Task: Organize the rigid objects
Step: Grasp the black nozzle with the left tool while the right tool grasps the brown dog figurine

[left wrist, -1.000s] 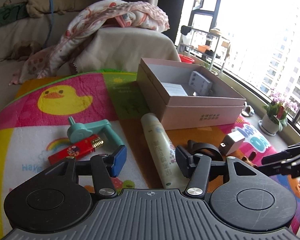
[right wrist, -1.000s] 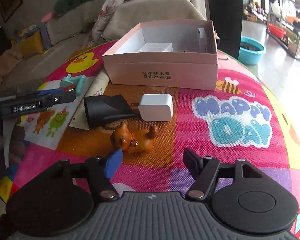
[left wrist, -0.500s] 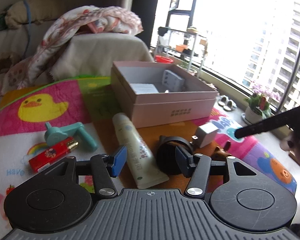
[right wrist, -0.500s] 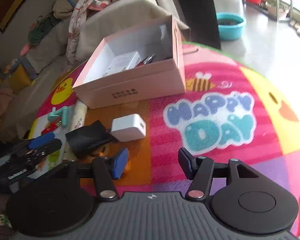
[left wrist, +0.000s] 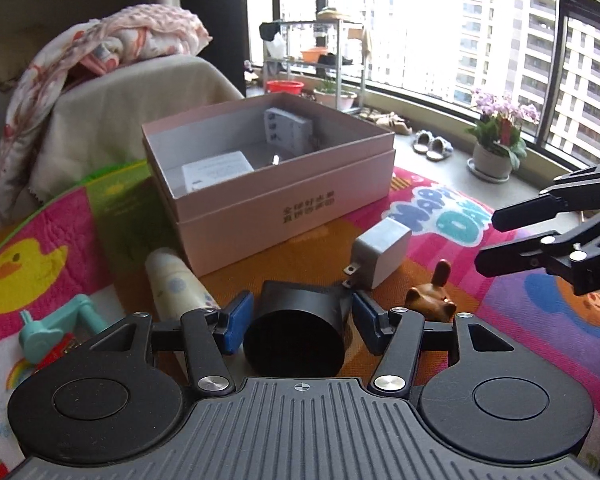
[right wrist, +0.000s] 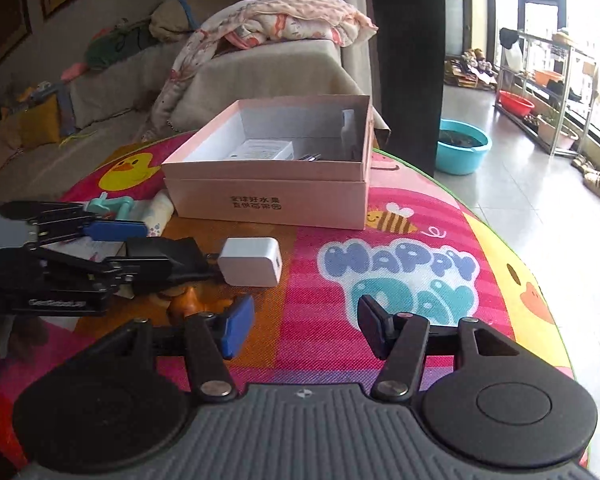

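We found the black cylinder (left wrist: 296, 328) lying on its side on the play mat (left wrist: 500, 320), in front of the pink box (left wrist: 284, 200) and touching the plug end of the white charger (left wrist: 382, 252). Our left gripper (left wrist: 302, 318) straddled it, jaws at mid width and opening, pads (left wrist: 236, 320) not yet pressing on it. Our right gripper (right wrist: 304, 328) hovered over bare mat, jaws half open with nothing between them. We judged the cylinder rigid, light and smooth, so liable to roll or slip. We recommended pinching across its round body near the middle, clear of the charger prongs.
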`<control>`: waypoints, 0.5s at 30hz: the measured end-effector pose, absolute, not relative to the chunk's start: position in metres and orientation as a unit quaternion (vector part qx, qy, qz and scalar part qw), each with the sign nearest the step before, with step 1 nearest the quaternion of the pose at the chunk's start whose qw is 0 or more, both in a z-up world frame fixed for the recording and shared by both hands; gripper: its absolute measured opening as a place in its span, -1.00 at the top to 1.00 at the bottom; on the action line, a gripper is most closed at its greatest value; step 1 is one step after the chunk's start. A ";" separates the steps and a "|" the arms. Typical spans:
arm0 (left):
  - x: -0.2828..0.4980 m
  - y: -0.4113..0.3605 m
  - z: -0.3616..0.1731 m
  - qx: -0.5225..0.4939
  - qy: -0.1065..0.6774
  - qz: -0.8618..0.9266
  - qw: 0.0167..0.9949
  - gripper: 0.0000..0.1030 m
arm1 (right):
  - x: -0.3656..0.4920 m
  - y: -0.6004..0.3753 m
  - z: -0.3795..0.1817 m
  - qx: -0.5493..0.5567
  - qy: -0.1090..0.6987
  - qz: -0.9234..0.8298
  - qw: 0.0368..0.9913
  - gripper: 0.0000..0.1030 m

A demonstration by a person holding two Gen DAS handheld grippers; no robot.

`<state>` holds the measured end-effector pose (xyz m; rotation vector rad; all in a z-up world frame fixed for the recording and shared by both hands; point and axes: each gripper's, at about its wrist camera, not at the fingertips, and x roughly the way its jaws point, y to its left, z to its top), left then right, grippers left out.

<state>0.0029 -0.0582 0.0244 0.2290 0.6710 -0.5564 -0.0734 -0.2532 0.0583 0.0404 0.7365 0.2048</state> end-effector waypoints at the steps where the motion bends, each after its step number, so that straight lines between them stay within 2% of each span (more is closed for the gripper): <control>1: 0.005 -0.059 0.020 0.110 0.329 -0.267 0.899 -0.17 | -0.077 -0.249 0.058 0.017 0.356 0.109 0.928 -0.15; 15: -0.042 -0.009 0.018 0.090 0.328 -0.237 0.910 -0.15 | -0.068 -0.189 0.037 -0.046 0.361 0.175 0.915 -0.20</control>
